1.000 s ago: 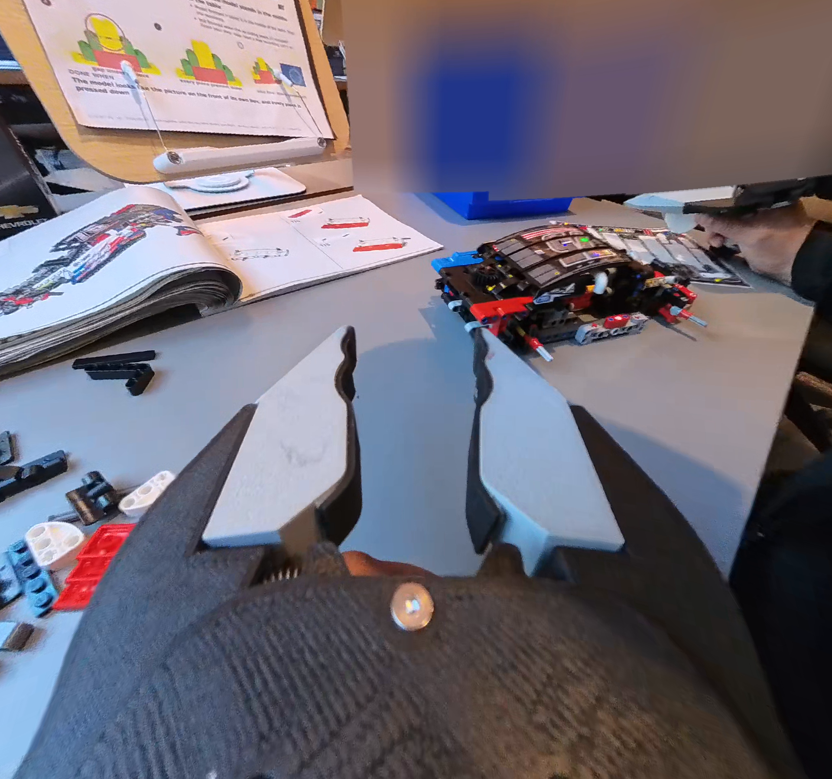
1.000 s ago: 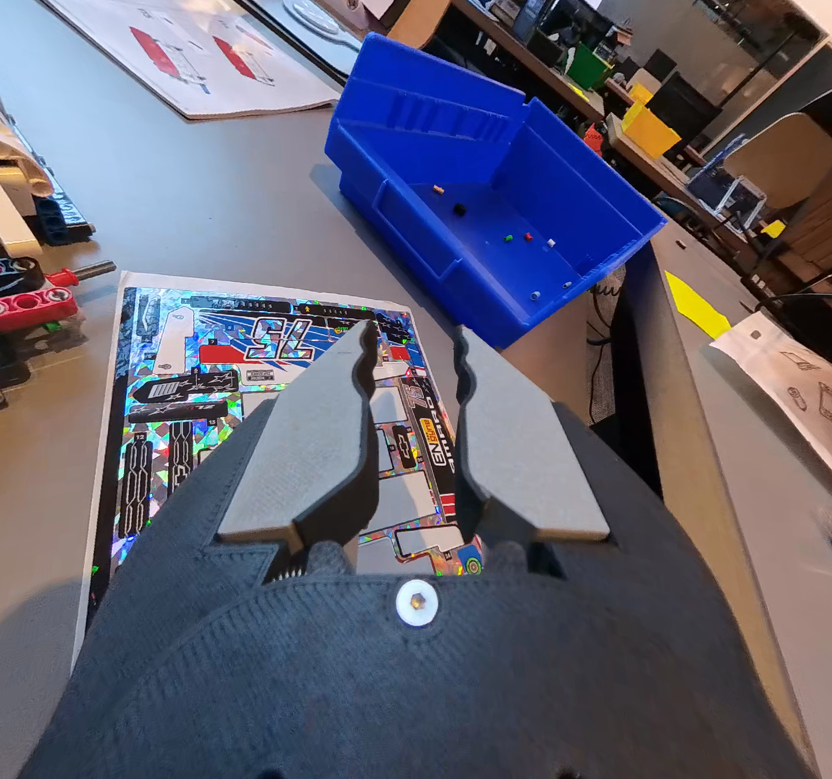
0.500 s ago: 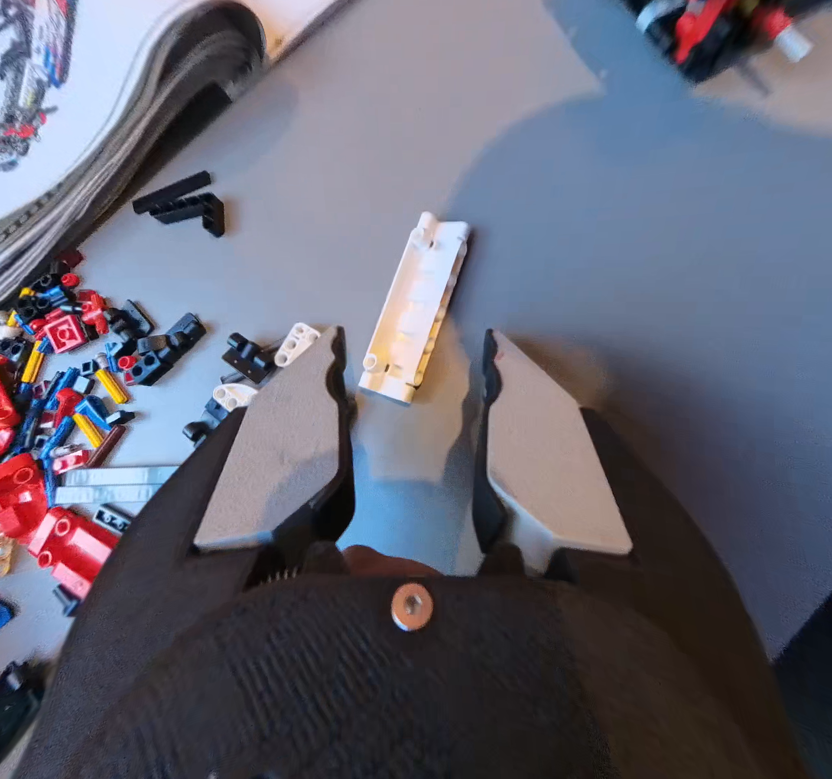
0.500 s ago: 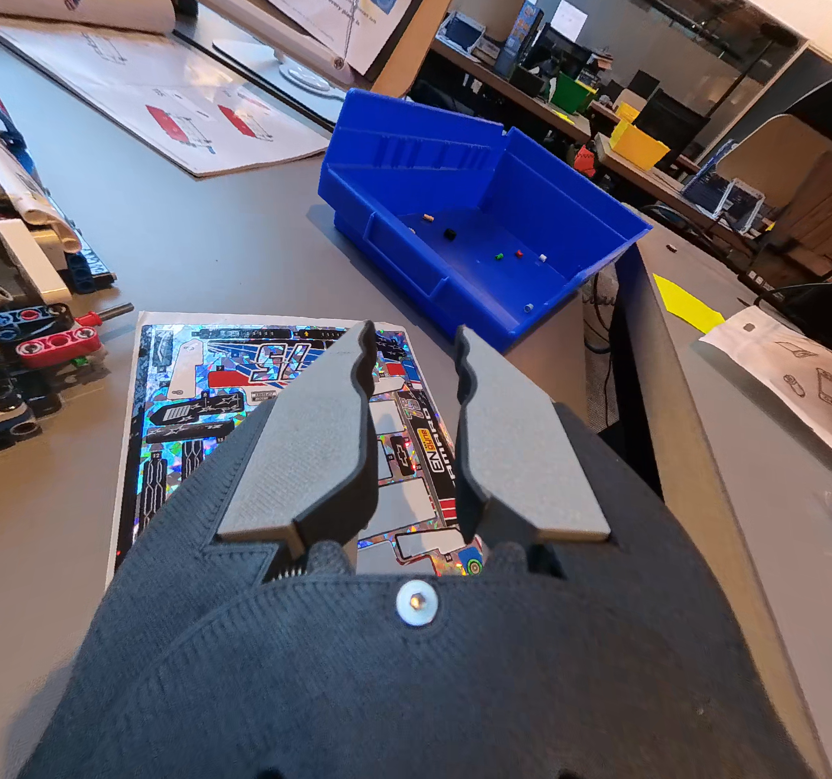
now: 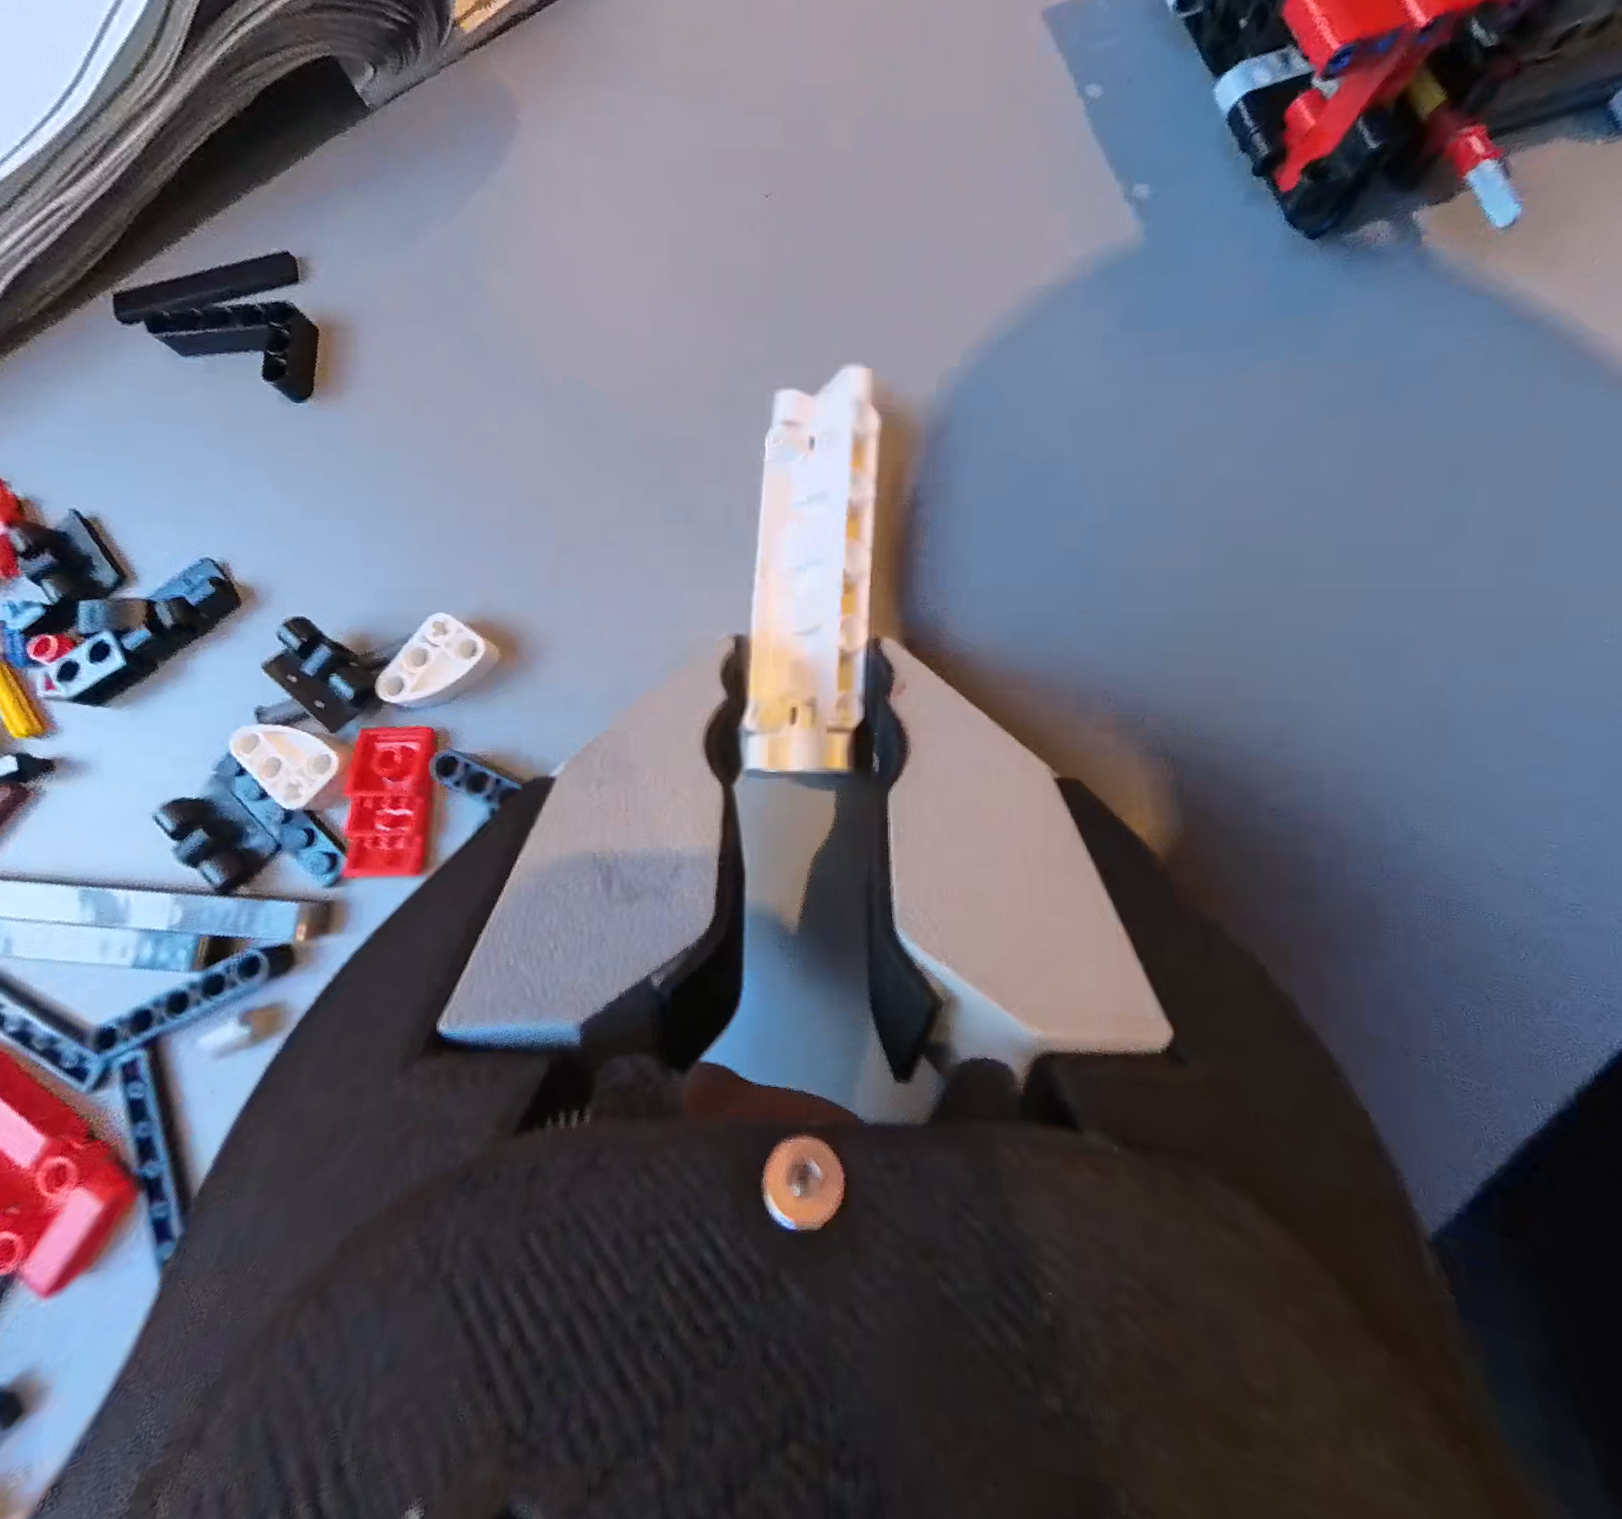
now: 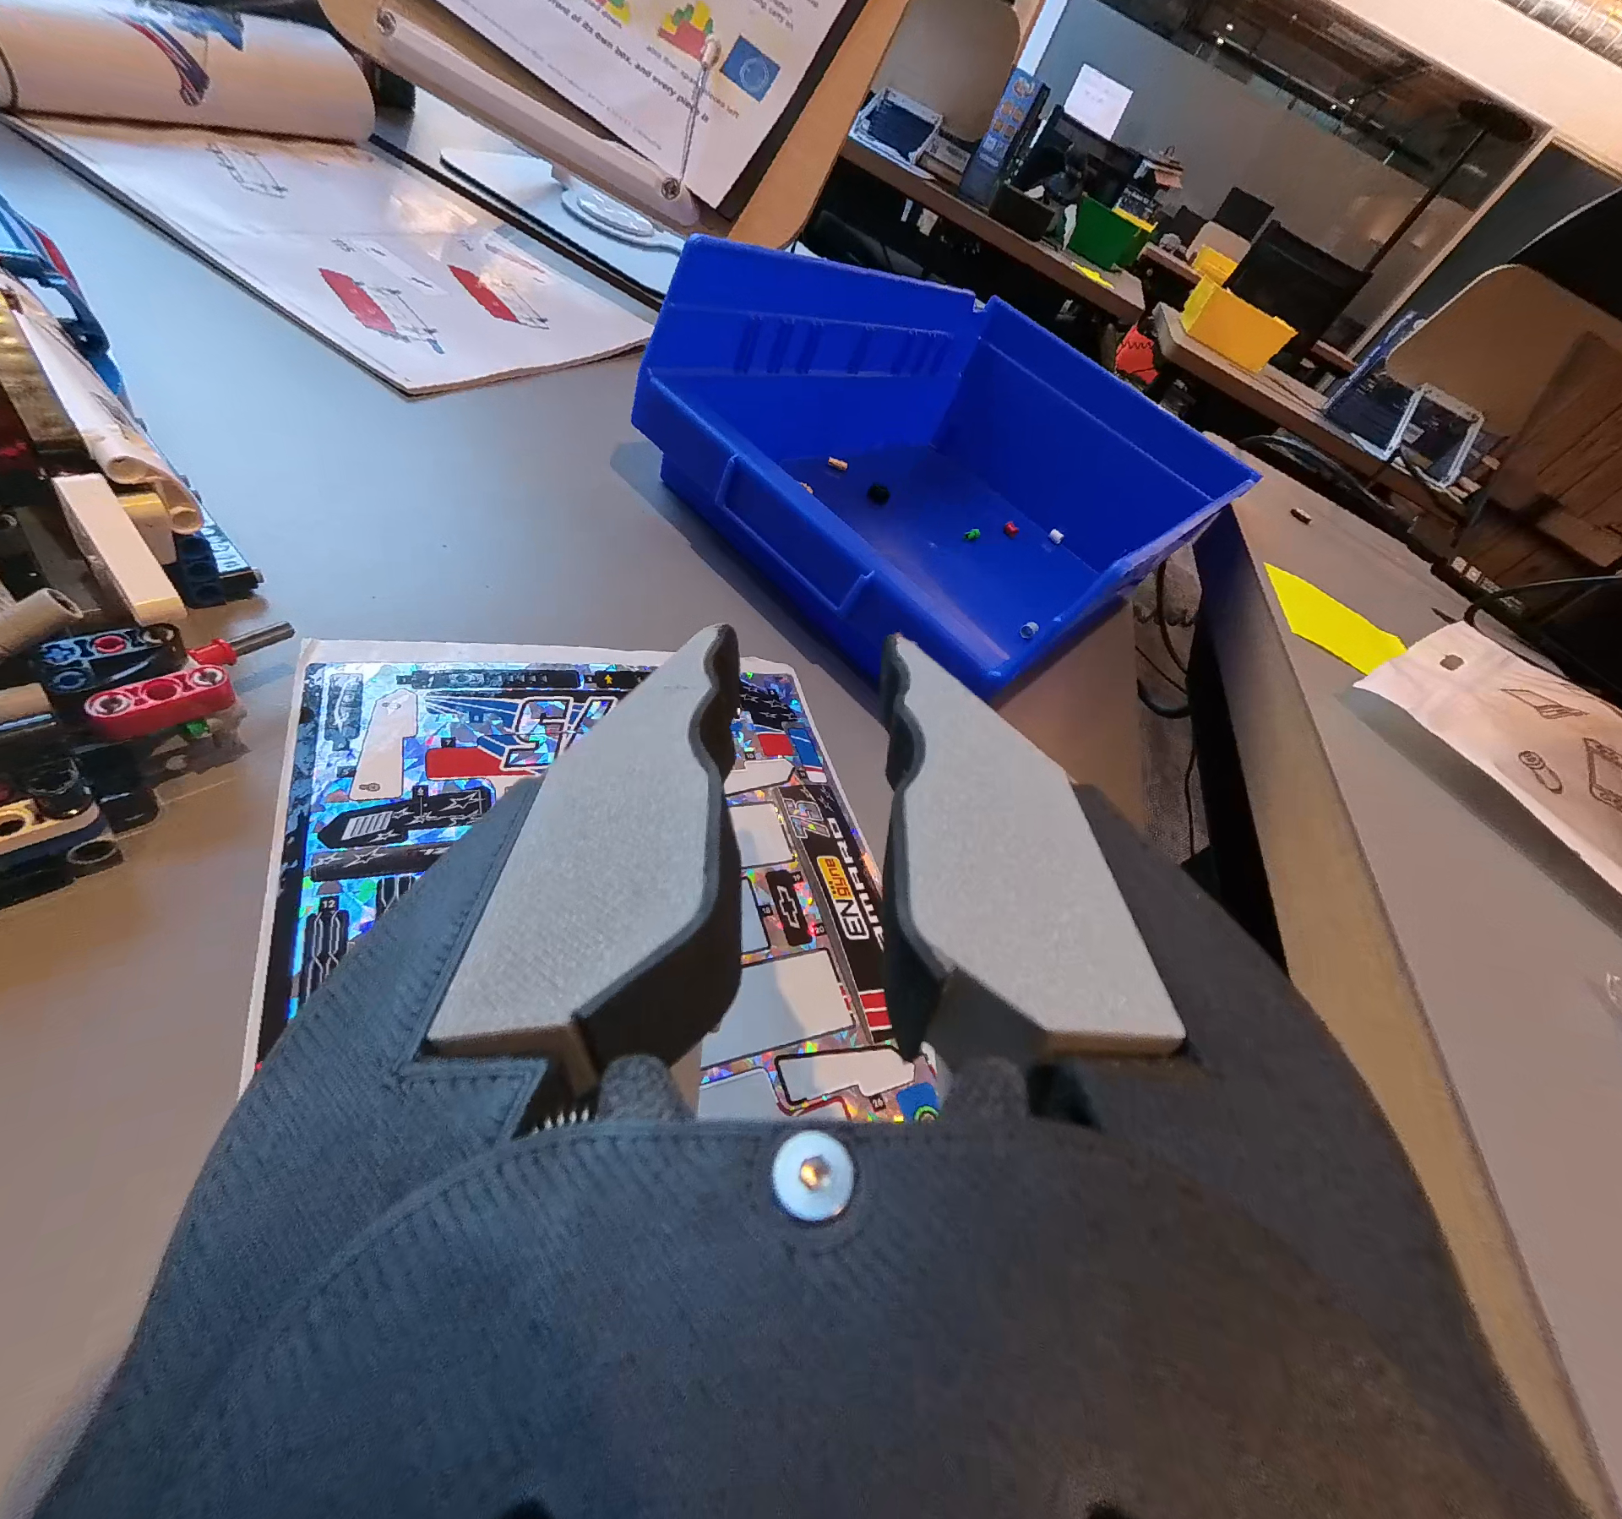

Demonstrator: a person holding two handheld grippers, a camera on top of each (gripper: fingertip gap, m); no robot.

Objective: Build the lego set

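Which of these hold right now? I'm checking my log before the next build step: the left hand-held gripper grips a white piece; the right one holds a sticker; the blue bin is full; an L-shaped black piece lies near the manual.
1. The left hand-held gripper grips the long white piece. True.
2. The right hand-held gripper holds a sticker. False: it is open and empty above the sticker sheet.
3. The blue bin is full. False: only a few tiny bits lie inside.
4. An L-shaped black piece lies near the manual. True.

A blue bin (image 6: 922, 503) sits on the grey tabletop (image 6: 439, 511), at one o'clock from the holographic sheet. At twelve o'clock stands a wooden board (image 6: 843, 72); yellow and green bins (image 6: 1238, 327) rest on far desks.
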